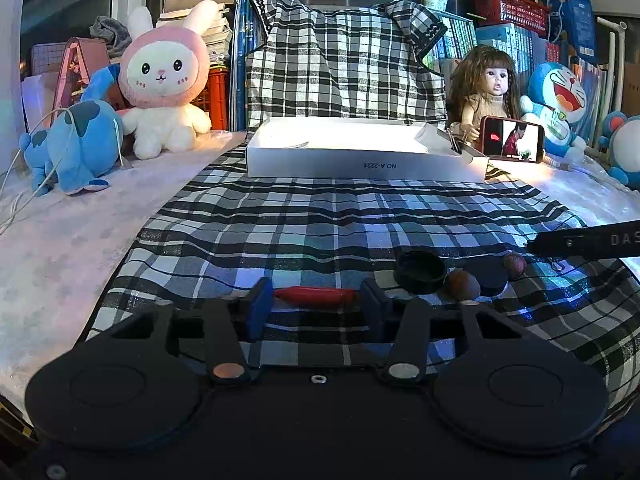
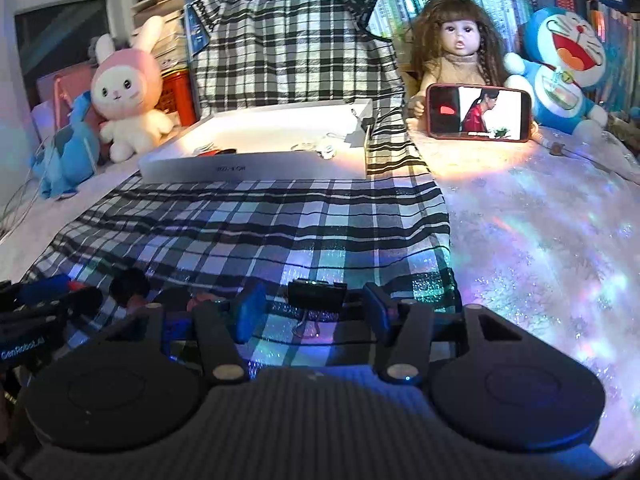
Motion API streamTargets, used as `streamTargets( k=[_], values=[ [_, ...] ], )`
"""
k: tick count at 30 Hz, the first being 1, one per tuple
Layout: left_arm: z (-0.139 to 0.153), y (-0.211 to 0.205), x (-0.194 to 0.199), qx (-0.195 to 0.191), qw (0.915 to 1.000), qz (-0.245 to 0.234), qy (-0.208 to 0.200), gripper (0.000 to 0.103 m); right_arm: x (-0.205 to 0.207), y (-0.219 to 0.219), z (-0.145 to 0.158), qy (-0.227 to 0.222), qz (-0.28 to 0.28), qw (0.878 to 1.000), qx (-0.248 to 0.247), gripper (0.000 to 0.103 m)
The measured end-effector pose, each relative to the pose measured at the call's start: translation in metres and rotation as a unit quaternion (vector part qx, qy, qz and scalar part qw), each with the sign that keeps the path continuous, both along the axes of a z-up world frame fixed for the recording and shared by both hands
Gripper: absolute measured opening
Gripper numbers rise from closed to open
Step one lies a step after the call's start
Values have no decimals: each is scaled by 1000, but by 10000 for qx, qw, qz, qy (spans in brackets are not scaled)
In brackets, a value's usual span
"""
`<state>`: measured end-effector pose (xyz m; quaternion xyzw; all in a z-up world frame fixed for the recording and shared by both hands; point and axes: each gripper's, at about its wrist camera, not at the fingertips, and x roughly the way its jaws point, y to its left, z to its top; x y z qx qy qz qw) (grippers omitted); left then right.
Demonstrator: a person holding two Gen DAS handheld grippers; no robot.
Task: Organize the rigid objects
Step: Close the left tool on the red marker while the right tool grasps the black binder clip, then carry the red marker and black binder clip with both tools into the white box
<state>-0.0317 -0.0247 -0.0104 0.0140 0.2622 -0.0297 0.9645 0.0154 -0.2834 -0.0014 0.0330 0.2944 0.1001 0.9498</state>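
Note:
A slim red stick-shaped object [image 1: 316, 295] lies crosswise on the plaid cloth [image 1: 320, 220]. My left gripper [image 1: 317, 302] is shut on it, a blue pad against each end. To its right sit a black round lid [image 1: 420, 272], a dark disc [image 1: 486, 276] and two brown nuts [image 1: 460, 286]. My right gripper [image 2: 314, 308] stands open around a black binder clip [image 2: 318, 294], with a gap on both sides. Its black finger [image 1: 580, 242] reaches in from the right in the left wrist view. The white shallow box [image 1: 360, 156] at the back holds several small items [image 2: 320, 148].
Behind the box hangs a plaid shirt [image 1: 344, 60]. A pink bunny plush [image 1: 164, 80] and a blue plush [image 1: 76, 140] sit at back left. A doll [image 2: 460, 48], a phone showing video [image 2: 478, 112] and a Doraemon plush [image 2: 560, 68] are at back right. Glittery white cloth [image 2: 540, 240] lies on the right.

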Motion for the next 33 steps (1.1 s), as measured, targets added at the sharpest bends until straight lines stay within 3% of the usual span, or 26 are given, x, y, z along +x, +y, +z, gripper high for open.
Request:
streamTargets(
  k=[4, 6, 9, 20, 33],
  values=[
    [0, 0, 1, -19, 10000, -42, -11, 42, 0, 9, -3, -78, -83, 9999, -111, 68],
    [1, 0, 0, -20, 10000, -52, -13, 42, 1, 13, -4, -94, -93, 9997, -190, 52],
    [3, 0, 2, -37, 10000, -80, -11, 42, 0, 16, -5, -118, -145, 9995, -258, 37],
    [21, -2, 23, -36, 9998, -182, -26, 42, 2, 17, 2, -183, -176, 9994, -244, 37],
    [67, 3, 108, -294, 9994, -152, 72, 42, 42, 14, 36, -205, -288, 9993, 148, 36]
  ],
)
